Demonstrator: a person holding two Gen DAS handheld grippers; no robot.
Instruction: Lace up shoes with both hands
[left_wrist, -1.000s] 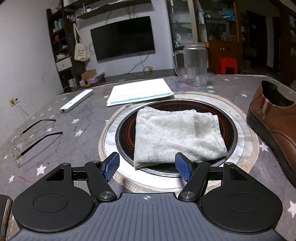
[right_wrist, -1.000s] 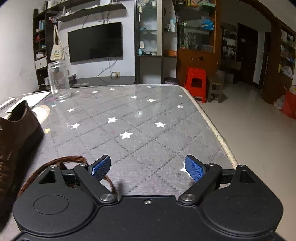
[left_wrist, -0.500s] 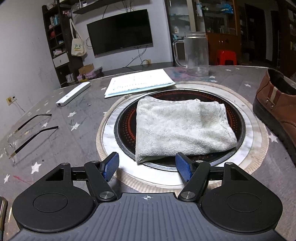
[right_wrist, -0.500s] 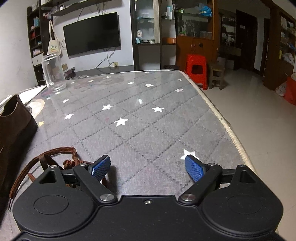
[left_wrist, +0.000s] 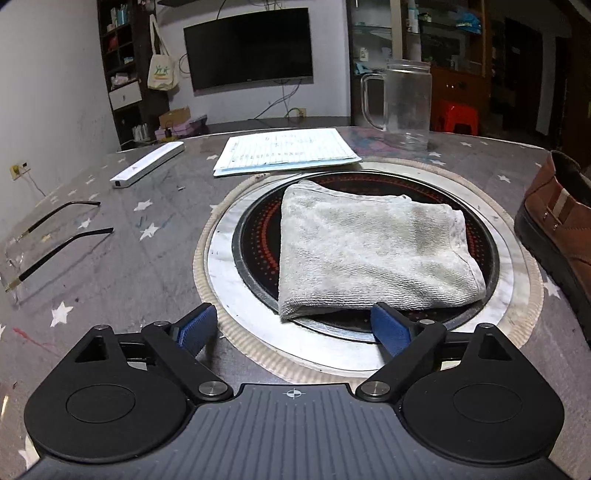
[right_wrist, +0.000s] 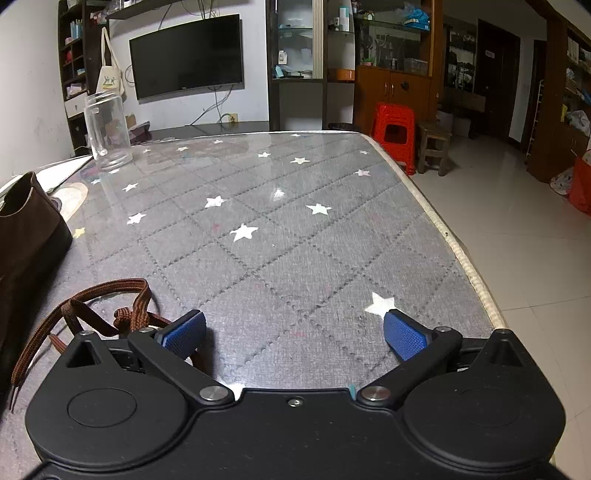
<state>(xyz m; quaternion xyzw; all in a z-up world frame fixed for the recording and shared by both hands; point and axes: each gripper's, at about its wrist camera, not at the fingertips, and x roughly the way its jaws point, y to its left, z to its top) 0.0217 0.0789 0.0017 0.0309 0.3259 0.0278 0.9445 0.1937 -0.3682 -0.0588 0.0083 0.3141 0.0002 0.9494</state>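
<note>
Left hand-held gripper (left_wrist: 293, 328) released, blue-padded fingers spread wide, nothing between them, hovering low over the grey star-patterned quilted worktop (left_wrist: 155, 254) at the near edge of a round black induction hob with a silver ring (left_wrist: 502, 254). Folded off-white terry towel (left_wrist: 369, 254) lying on the hob, its near corner just beyond the fingertips. Brown leather shoe with a black sole (left_wrist: 554, 225) standing at the right edge of the left wrist view, beside the hob ring, heel end toward the far side. Thin black-armed spectacles (left_wrist: 55, 236) lying on the left of the worktop; slim white bar-shaped device (left_wrist: 147, 164) farther back; lined paper pad (left_wrist: 284, 149) just behind the hob; clear glass jar mug with a handle (left_wrist: 406, 103) behind that. Right hand-held gripper (right_wrist: 293, 334) likewise released, fingers wide apart, empty, low over the worktop (right_wrist: 295, 240) near its right edge. Brown flat woven shoelace (right_wrist: 107, 302) lying loose and looped on the worktop just beside and partly behind the left finger (right_wrist: 184, 332); whether touching it cannot be told. Same brown shoe (right_wrist: 29, 229) at the left edge of the right wrist view, close to the lace. Glass jar (right_wrist: 107, 129) far back on the left.
</note>
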